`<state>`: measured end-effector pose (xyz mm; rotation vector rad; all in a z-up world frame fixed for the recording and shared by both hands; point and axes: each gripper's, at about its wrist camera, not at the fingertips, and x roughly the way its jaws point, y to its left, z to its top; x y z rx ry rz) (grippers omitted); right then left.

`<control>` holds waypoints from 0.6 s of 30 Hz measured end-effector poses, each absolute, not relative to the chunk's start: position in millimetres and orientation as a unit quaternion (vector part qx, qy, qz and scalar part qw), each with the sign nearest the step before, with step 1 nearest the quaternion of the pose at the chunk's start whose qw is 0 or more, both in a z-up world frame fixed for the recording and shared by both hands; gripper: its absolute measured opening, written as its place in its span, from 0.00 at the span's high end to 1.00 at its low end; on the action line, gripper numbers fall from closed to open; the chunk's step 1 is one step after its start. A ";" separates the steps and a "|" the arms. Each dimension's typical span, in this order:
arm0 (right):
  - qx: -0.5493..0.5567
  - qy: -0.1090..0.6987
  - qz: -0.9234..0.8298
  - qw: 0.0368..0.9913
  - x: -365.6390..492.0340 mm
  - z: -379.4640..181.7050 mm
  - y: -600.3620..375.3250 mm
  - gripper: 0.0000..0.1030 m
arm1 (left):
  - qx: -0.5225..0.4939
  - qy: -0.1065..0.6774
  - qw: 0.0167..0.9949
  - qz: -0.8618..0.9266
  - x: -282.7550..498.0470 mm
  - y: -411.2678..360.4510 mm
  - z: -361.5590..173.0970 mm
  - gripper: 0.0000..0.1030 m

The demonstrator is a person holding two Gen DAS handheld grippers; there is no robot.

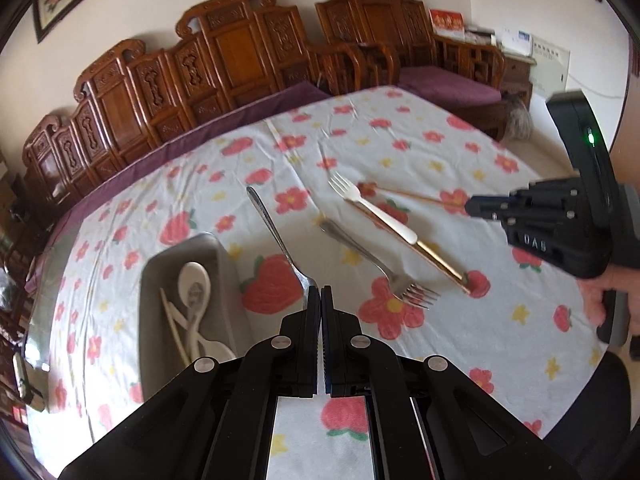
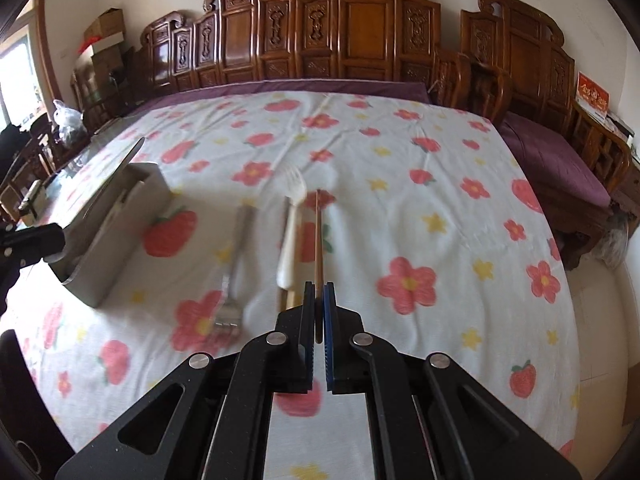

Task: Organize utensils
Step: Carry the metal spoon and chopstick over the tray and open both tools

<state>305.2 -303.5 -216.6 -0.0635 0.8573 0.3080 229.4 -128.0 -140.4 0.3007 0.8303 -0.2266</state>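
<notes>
- Utensils: the left tool (image 1: 320,294) is clamped on a steel fork (image 1: 276,236) raised beside the grey bin (image 1: 224,264).
- Right tool (image 2: 319,292) is clamped on a chopstick (image 2: 319,236).
- Another fork (image 1: 380,266), a white-handled fork (image 1: 372,206) and a second chopstick (image 1: 436,260) lie on the floral counter (image 1: 460,320).

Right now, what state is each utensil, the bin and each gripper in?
Left gripper: shut on a metal utensil, lifted.
Right gripper: shut on a chopstick.
Steel fork: lying loose on the tablecloth.
White-handled fork: lying across the second chopstick.
Grey bin: open-topped, holding white spoons.
</notes>
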 end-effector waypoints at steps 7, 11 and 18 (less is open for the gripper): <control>-0.047 0.395 0.142 0.907 289.1 -196.4 -281.8 0.96 | 0.130 0.386 0.908 -0.101 219.0 -101.7 -123.7 0.99; -0.036 0.387 0.138 0.911 284.2 -187.7 -283.5 0.96 | 0.123 0.382 0.911 -0.095 215.3 -87.1 -119.0 0.99; -0.045 0.370 0.140 0.918 276.8 -163.9 -273.6 0.96 | 0.107 0.380 0.915 -0.080 213.8 -59.5 -118.4 0.99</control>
